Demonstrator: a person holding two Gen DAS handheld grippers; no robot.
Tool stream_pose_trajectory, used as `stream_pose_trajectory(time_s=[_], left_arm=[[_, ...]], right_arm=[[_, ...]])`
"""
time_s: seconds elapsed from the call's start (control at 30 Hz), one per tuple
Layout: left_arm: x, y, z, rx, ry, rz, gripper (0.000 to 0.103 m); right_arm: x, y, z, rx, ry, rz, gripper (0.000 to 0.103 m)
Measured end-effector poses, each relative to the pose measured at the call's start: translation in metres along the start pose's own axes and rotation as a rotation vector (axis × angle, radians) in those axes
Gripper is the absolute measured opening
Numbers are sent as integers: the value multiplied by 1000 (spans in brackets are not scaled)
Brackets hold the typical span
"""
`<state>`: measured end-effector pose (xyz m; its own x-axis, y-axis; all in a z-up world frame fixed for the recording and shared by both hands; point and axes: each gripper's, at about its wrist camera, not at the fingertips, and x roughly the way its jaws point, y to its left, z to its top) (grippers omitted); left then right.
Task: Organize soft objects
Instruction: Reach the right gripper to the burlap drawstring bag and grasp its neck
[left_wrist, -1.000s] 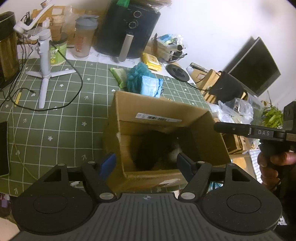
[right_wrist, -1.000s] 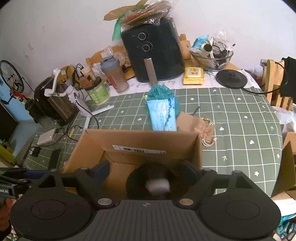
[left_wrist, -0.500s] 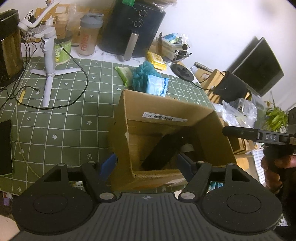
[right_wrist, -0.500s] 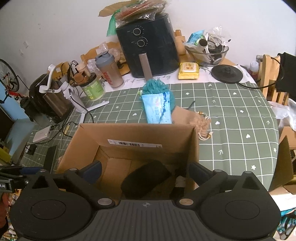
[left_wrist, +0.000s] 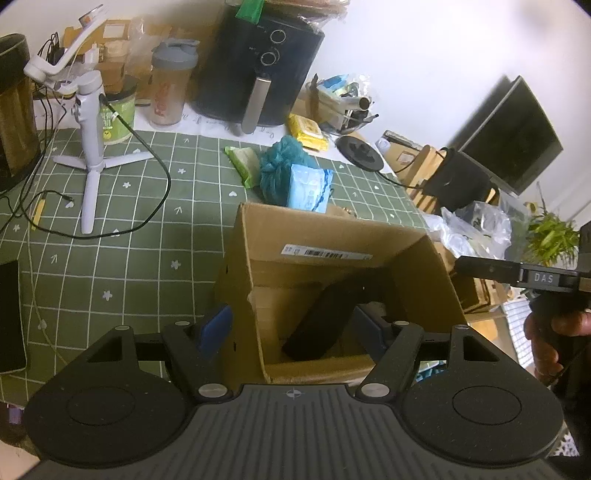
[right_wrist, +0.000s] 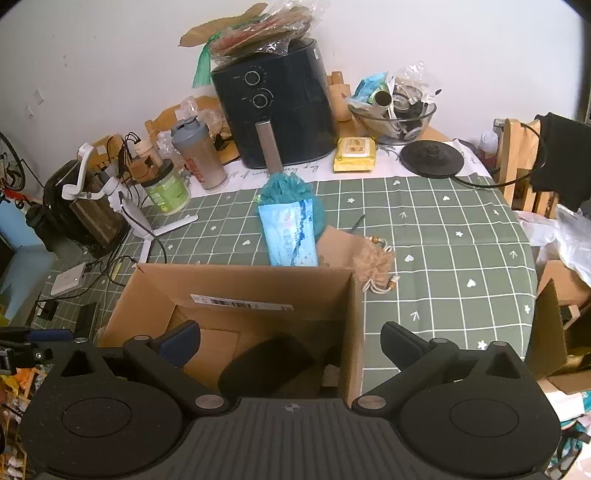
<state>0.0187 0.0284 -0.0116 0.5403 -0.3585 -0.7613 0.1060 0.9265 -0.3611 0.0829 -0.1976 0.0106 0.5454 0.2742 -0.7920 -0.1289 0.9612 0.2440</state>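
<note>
An open cardboard box (left_wrist: 332, 236) (right_wrist: 258, 288) stands on the green checked tablecloth. A black soft object (left_wrist: 321, 325) (right_wrist: 266, 365) lies slanted inside it. Behind the box lie a teal bath pouf (left_wrist: 280, 166) (right_wrist: 288, 188), a blue tissue pack (left_wrist: 308, 186) (right_wrist: 290, 236) and a tan drawstring pouch (right_wrist: 354, 254). My left gripper (left_wrist: 291, 325) is open and empty, its fingers astride the box's near left wall. My right gripper (right_wrist: 291, 343) is open and empty, astride the box's right wall. The right gripper also shows at the right edge of the left wrist view (left_wrist: 517, 275).
A black air fryer (right_wrist: 277, 107), shaker bottle (right_wrist: 199, 155), green jar (right_wrist: 166, 188) and white gimbal tripod (left_wrist: 90, 147) stand at the back and left with trailing cables. A yellow wipes pack (right_wrist: 354, 153), glass bowl (right_wrist: 395, 118) and kettle base (right_wrist: 432, 158) sit back right.
The black soft object was dropped from my right gripper into the box and now lies inside. Both grippers have pulled up and back; the right one has opened wider and shifted right.
</note>
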Motion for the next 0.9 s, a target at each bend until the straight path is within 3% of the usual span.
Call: stream_pose_trajectory(time_s=[0.53, 0.73, 0.9], left_arm=[[4, -17, 22, 37, -34, 9, 72], [10, -17, 25, 26, -28, 24, 72], [12, -18, 28, 11, -34, 33, 72]], right_arm=[[3, -10, 20, -131, -19, -66, 103], [7, -29, 27, -132, -107, -73, 103], [21, -46, 41, -166, -103, -99, 103]])
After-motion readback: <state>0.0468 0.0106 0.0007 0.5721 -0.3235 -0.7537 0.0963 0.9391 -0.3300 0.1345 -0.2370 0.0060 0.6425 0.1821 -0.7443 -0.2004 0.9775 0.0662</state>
